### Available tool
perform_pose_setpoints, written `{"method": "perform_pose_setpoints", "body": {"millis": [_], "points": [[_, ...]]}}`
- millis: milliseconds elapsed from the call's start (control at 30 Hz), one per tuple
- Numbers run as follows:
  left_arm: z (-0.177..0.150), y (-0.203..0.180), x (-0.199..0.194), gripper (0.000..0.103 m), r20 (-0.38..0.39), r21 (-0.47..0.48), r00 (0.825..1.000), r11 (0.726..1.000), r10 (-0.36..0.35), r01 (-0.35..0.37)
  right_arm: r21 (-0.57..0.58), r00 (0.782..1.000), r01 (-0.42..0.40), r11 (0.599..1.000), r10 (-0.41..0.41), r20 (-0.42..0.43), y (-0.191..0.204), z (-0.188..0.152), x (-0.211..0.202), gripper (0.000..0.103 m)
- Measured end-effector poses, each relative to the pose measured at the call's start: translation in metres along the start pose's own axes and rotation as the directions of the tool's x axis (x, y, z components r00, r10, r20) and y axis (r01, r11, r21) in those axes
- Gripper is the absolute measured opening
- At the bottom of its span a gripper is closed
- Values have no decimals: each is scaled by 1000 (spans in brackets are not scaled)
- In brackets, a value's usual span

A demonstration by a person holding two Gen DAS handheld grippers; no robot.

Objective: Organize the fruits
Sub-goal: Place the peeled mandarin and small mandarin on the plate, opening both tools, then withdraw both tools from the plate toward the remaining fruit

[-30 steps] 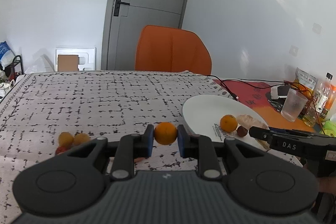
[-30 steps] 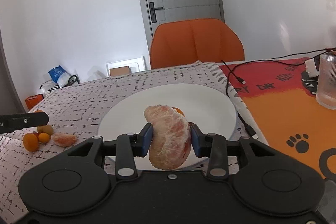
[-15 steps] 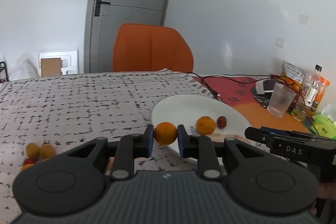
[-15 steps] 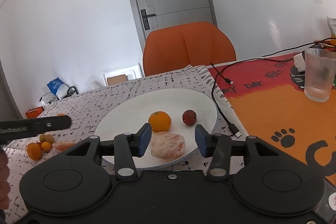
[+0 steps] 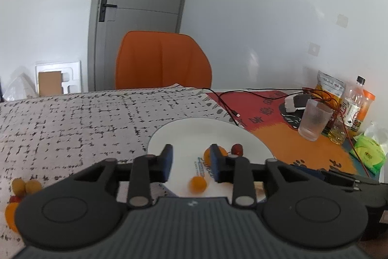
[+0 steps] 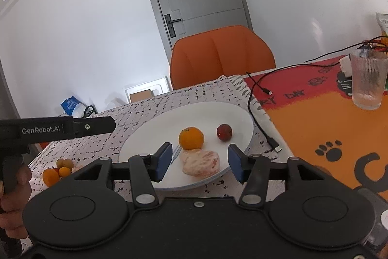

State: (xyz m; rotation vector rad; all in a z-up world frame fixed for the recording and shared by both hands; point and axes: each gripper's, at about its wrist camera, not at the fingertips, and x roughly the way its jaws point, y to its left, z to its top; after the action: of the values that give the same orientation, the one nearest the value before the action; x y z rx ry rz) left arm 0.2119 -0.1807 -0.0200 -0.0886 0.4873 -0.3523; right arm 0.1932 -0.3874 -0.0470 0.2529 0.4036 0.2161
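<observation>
both grippers stand with jaws apart and empty; left gripper (image 5: pixel 190 163) hangs over the white plate (image 5: pixel 184 130), a small orange (image 5: pixel 197 183) below it near the rim; right gripper (image 6: pixel 198 162) frames the peeled segment (image 6: pixel 201 162); next, i judge, lift clear without nudging fruit, then fetch the loose fruits (image 6: pixel 58 170) left on the cloth.

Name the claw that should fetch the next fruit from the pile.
Left. The left claw is open, empty, and nearer the fruit pile; the right claw hangs over the plate.
</observation>
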Motion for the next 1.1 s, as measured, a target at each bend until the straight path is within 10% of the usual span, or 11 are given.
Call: {"method": "perform_pose_setpoints", "body": {"millis": [333, 867, 1100], "points": [[-7, 38, -36, 84, 16, -35, 998, 997, 64, -63, 17, 999, -29, 999, 30, -36, 21, -1, -3, 61], [-14, 104, -97, 96, 37, -130, 975, 968, 219, -213, -48, 1000, -31, 998, 31, -3, 53, 4, -10, 103], [-26, 116, -105, 97, 29, -146, 970, 961, 243, -236, -61, 998, -59, 996, 58, -16, 65, 2, -6, 103]]}}
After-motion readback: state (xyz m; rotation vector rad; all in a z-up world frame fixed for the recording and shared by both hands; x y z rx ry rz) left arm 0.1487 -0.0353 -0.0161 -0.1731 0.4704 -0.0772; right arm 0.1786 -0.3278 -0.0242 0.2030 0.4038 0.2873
